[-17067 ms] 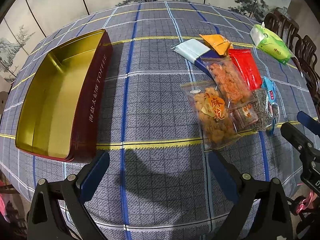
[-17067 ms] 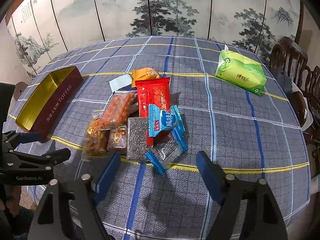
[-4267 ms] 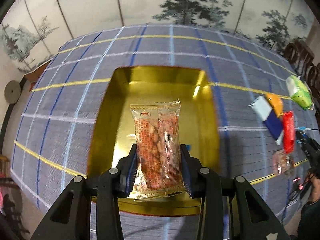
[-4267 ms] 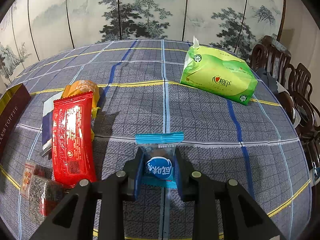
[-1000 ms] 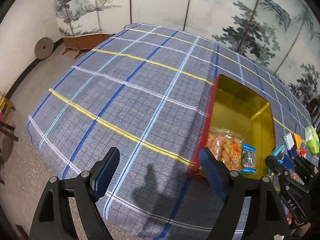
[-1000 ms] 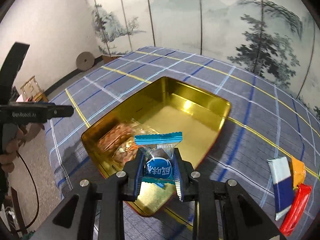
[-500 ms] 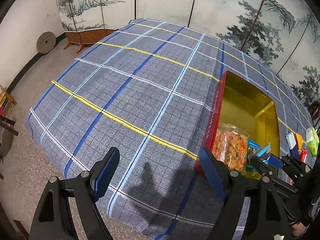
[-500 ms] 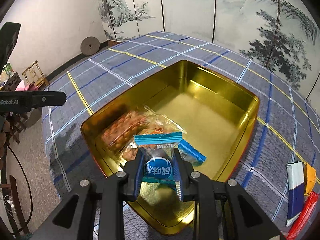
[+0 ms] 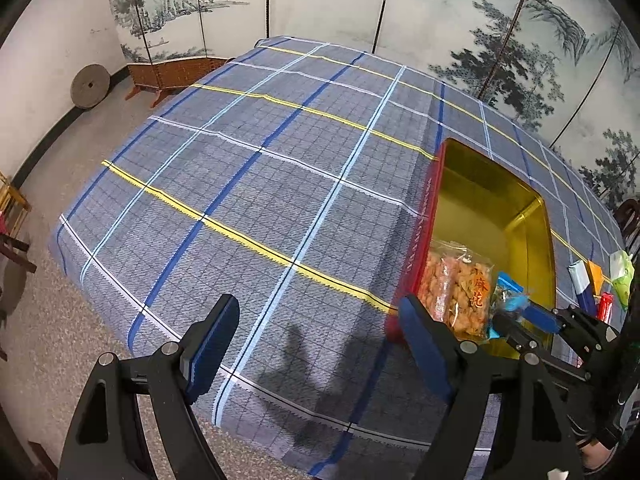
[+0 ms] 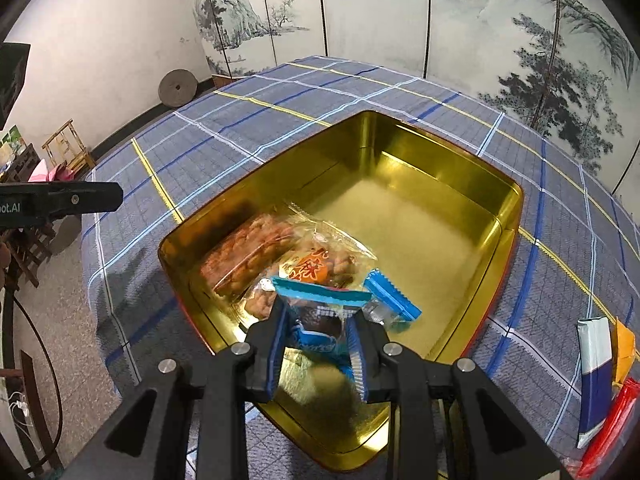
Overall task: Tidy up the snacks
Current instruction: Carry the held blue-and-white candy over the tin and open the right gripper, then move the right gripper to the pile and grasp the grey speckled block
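1. Two hand-held grippers are in play. The right hand-held gripper (image 10: 316, 338) is pinching a blue snack packet (image 10: 320, 320) by its lower half, low over the near corner of the gold tin (image 10: 508, 216). The left hand-held gripper (image 9: 316, 344) is spread wide with nothing between its fingers, hovering over the bare plaid surface (image 9: 260, 184) beside the tin's red outer wall.

2. Inside the tin, at the near end, lie two clear bags of orange-brown fried snacks (image 10: 248, 252) side by side, and a second blue packet (image 10: 394, 296) touching them. The far half of the tin floor is bare.

3. The relation that matters: the held packet sits directly ahead of the right gripper, upright, its long axis running away from the fingers along their line, its crimped top edge just above the bags already in the tin. It is inside the tin's rim as seen from above, so letting go should drop it onto or just beside the other blue packet.

4. The right side is clearly the nearer one for this drop; the left has no part in it.

5. Left to sort, judging from the right wrist view: a white-and-blue packet (image 10: 596, 368), an orange packet (image 10: 625, 350) and a red packet (image 10: 612, 428) lying on the cloth to the right of the tin.
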Tool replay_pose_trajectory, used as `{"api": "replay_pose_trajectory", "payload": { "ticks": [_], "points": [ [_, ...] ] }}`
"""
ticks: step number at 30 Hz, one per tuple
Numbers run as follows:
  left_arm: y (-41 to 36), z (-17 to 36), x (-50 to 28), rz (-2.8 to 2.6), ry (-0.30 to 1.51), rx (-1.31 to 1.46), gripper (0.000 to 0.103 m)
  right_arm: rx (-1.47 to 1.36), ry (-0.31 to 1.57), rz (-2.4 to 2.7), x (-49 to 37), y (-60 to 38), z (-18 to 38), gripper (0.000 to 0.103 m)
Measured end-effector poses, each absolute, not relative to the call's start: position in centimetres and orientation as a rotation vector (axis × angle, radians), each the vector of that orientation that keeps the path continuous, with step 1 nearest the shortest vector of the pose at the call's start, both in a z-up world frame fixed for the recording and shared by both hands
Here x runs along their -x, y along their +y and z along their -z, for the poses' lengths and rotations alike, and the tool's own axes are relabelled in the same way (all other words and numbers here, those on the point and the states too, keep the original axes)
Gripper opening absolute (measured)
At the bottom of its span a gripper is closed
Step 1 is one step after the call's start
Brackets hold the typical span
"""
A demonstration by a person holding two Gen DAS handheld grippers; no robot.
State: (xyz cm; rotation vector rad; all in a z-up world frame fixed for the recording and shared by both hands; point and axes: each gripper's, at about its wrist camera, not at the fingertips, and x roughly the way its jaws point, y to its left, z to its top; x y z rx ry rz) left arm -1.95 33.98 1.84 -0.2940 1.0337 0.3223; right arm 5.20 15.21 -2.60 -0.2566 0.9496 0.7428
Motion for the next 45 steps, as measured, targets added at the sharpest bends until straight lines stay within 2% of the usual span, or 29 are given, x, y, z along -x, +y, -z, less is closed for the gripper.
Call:
{"api": "replay_pose_trajectory", "payload": {
  "ticks": [1, 3, 11, 21, 30, 45],
  "points": [
    [33.8, -1.9, 2.0, -0.321, 1.032, 0.293, 0.079, 0.254, 0.949, -0.745, -5.1, 15.2, 2.5, 0.037],
    [33.4, -1.9, 1.9, -0.311, 1.032, 0.29, 0.079, 0.241, 0.924, -0.747, -4.9, 14.8, 2.0, 0.04],
    [29.9, -2.3, 1.2, -0.241, 1.023, 0.247, 0.079, 0.189, 0.879, -0.692, -4.2, 11.2, -0.3, 0.041],
    [22.7, -2.9, -0.5, -0.077, 1.025, 0.178, 0.079, 0.129, 0.899, -0.424, -4.0, -1.1, -1.2, 0.04],
    [17.0, -2.7, -1.6, 0.047, 1.047, 0.111, 0.079, 0.073, 1.009, -0.207, -2.2, -10.6, 1.5, 0.04],
    [9.6, -1.4, -2.5, 0.17, 1.099, 0.017, 0.079, 0.048, 1.098, -0.192, -1.1, -12.1, 5.1, 0.04]
  ]
}}
